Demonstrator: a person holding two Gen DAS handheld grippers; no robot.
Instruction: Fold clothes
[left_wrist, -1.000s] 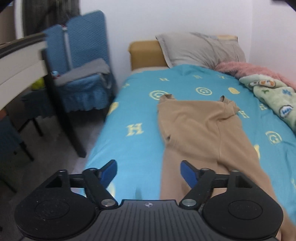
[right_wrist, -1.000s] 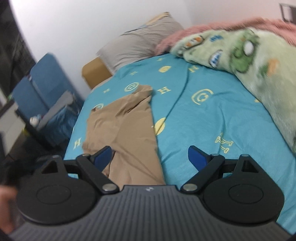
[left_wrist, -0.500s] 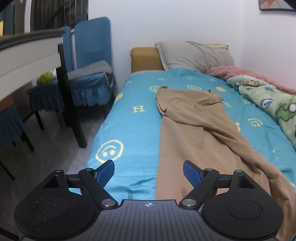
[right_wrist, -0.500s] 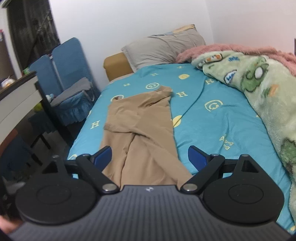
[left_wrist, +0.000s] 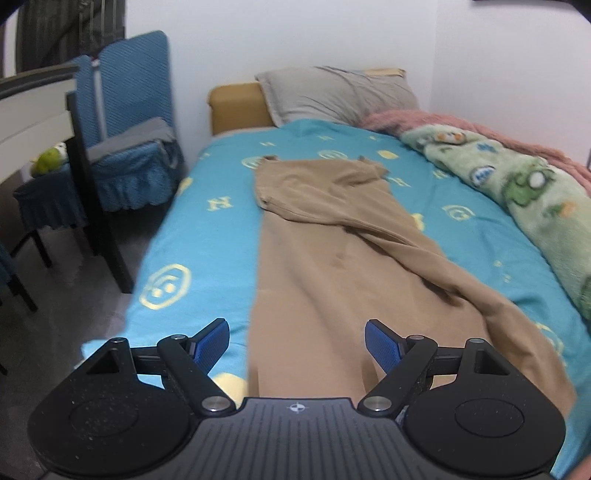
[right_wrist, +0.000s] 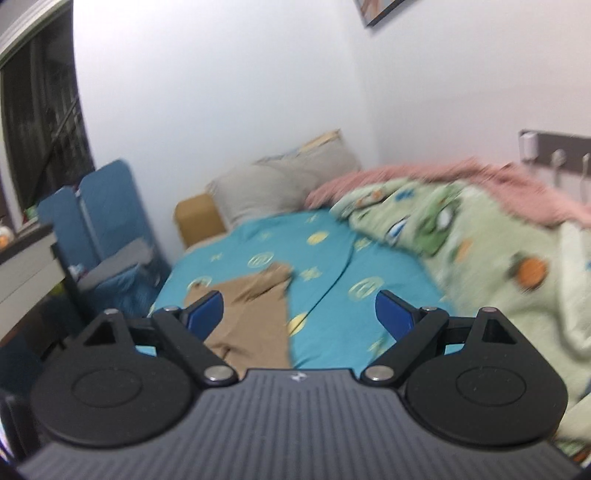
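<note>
A tan garment (left_wrist: 325, 236) lies spread lengthwise down the middle of the bed (left_wrist: 207, 229), on the blue sheet with yellow prints; its far end is bunched and folded over, and its near end runs to the bed's foot. The left gripper (left_wrist: 295, 341) hangs above that near end with its jaws wide apart, holding nothing. The right gripper (right_wrist: 299, 310) is also wide open and empty, aimed more level across the bed. A green blanket (right_wrist: 480, 251) is heaped along the wall side, a grey pillow (left_wrist: 336, 94) lies at the head, and blue chairs (left_wrist: 125, 122) stand beside the bed.
</note>
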